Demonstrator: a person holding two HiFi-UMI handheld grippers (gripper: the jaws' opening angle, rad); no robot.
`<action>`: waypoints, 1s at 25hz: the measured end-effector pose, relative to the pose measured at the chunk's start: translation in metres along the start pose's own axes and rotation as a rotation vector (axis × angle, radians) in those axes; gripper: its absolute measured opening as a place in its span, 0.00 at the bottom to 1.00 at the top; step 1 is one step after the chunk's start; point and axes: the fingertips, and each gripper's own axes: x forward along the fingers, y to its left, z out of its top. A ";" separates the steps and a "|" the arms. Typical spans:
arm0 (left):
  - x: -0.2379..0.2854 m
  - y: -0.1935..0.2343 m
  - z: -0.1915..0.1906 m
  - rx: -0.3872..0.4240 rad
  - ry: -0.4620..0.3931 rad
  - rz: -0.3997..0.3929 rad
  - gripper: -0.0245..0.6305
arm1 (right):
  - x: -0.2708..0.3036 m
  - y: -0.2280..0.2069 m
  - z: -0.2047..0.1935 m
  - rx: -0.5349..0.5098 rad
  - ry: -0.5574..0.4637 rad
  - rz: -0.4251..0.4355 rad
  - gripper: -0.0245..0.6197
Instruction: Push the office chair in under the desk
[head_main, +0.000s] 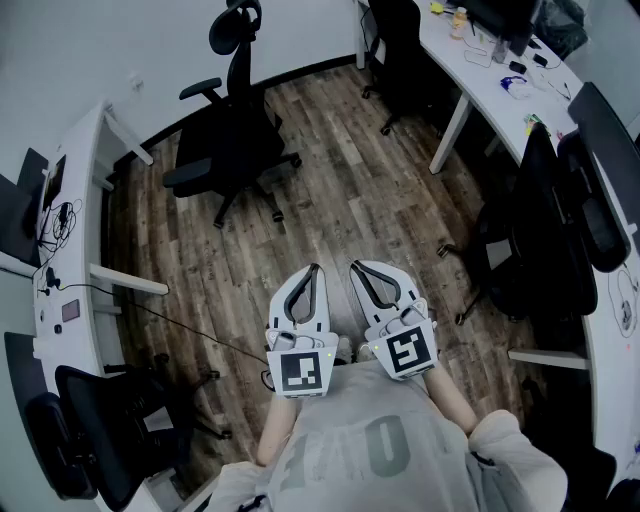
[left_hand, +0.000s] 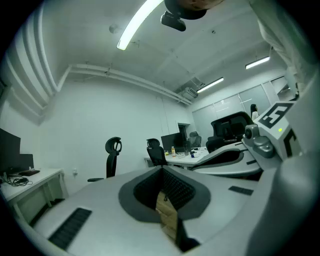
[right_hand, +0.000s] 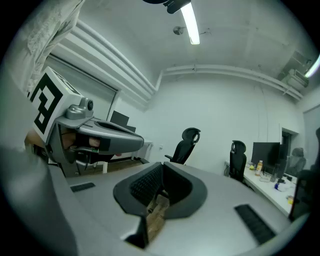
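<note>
A black office chair (head_main: 232, 140) with a headrest stands out on the wood floor, apart from the white desk (head_main: 82, 215) along the left wall. It shows far ahead as the office chair (left_hand: 112, 157) in the left gripper view and as the office chair (right_hand: 184, 145) in the right gripper view. My left gripper (head_main: 313, 270) and right gripper (head_main: 356, 268) are held side by side close to my chest, well short of the chair. Both are shut with nothing between the jaws, as the left gripper (left_hand: 161, 170) and the right gripper (right_hand: 162, 165) show in their own views.
A second black chair (head_main: 398, 55) sits at the curved white desk (head_main: 480, 85) at the back right, which carries monitors and small items. More chairs (head_main: 545, 225) crowd the right side. Another chair (head_main: 105, 425) stands at bottom left. A cable (head_main: 170, 322) runs across the floor.
</note>
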 end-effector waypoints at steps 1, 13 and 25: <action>0.002 -0.001 -0.001 0.000 0.000 0.000 0.06 | -0.001 -0.002 -0.001 0.003 -0.004 -0.001 0.08; 0.042 -0.020 -0.016 -0.018 0.014 -0.022 0.06 | -0.005 -0.041 -0.036 0.047 0.018 -0.038 0.08; 0.193 0.009 -0.048 -0.002 0.005 -0.061 0.06 | 0.063 -0.156 -0.074 0.011 0.022 -0.129 0.08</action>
